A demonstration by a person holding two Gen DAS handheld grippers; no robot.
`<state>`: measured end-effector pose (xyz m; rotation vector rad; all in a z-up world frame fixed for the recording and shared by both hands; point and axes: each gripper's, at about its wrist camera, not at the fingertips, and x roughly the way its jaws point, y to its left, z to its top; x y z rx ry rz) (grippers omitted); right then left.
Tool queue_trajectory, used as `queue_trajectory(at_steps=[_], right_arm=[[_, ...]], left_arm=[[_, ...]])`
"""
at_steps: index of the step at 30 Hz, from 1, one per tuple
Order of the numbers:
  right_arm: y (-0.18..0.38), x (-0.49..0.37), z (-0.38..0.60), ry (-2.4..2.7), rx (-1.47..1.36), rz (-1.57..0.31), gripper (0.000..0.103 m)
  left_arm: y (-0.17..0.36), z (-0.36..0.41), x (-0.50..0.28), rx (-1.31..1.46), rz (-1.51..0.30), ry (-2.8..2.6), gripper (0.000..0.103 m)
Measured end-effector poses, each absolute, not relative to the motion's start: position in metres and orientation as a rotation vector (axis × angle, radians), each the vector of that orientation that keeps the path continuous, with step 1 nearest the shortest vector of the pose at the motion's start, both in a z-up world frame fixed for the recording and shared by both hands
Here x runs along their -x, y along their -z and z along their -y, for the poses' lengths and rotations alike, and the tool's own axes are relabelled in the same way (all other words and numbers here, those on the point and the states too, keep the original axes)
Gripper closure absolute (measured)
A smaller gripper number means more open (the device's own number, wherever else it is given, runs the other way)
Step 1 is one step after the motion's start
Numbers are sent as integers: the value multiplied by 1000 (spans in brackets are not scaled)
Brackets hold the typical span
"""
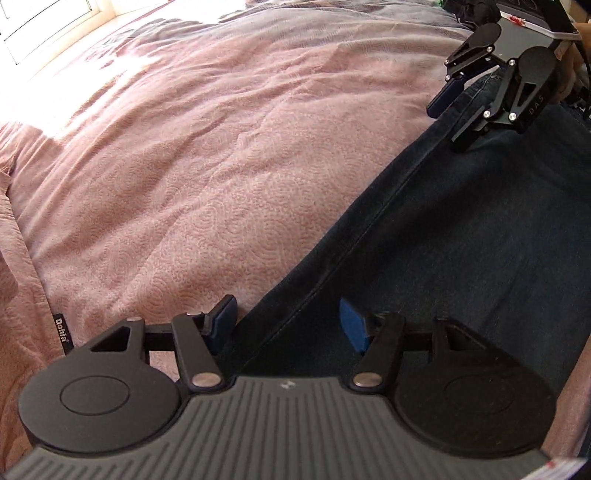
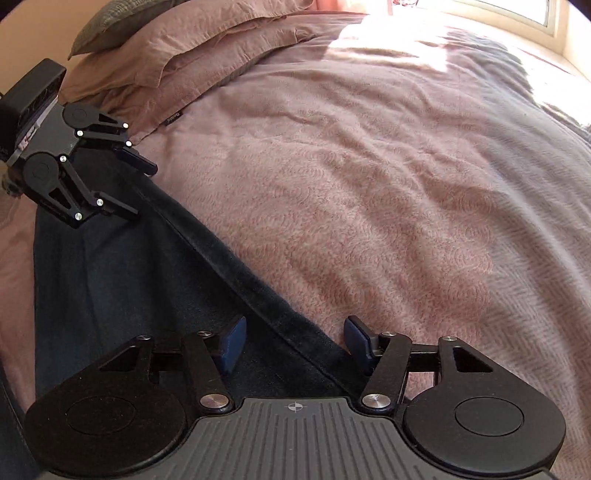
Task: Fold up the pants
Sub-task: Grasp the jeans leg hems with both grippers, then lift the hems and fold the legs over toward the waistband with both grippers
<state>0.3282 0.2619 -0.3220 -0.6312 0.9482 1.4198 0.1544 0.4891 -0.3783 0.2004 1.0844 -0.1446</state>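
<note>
Dark blue jeans (image 1: 461,240) lie flat as a long strip on a pink bedspread (image 1: 221,166). In the left wrist view my left gripper (image 1: 288,326) is open, and its blue pads (image 1: 352,325) straddle the jeans' seamed long edge at one end. My right gripper (image 1: 448,125) is open over the far end of that edge. The right wrist view shows the same: my right gripper (image 2: 295,339) stands open astride the edge of the jeans (image 2: 129,277), with my left gripper (image 2: 138,190) open at the other end. Neither gripper is closed on the cloth.
Pink pillows (image 2: 184,55) and a grey-green cushion (image 2: 110,29) lie at the head of the bed. A bright window (image 2: 517,11) throws sun across the bedspread (image 2: 369,184). A grey throw (image 2: 554,240) covers the bed's right part. A pillowcase with a label (image 1: 61,334) lies left.
</note>
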Motion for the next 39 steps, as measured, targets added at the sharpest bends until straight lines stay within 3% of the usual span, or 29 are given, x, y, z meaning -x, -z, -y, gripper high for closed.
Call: queue_trajectory(at_steps=[3,4,6,10,17,19,22,26,29,34,39], right_arm=[[324,-331,-268,-1387,636,-969,64],[323,-331,-268,-1395,631,-979,80],[318,-322,-270,-1400,682,-950,95],[293,-289,-252,-1362,728,-791,101],[223,-152,-148,-1249,843,-379,102],[212,-104,-107,-1225,852,-344,103],[205,-40,-47,-1247,826,-407,103],[229,27,2,-1213,818,-650,100],[263,42,19,-1085,806,-923,79],[249,-13,86,-748,207,-1137,62],[252,-77,188,-322,-494,-1115,62]], left_arm=[[384,-488,-155,-223,-1101,148,52],[386,-487,-156,-229,-1105,150,56],[386,-481,-156,-250,-1108,161,86],[371,-460,-137,-359,-1053,84,98],[280,-385,-14,-259,-830,-119,98],[261,-351,36,-209,-806,-156,99],[256,-310,108,-67,-851,-205,98],[289,-268,180,148,-986,-243,96],[323,-251,208,198,-1105,-280,94],[316,-269,240,402,-1080,-338,84],[309,-299,242,520,-1014,-459,81]])
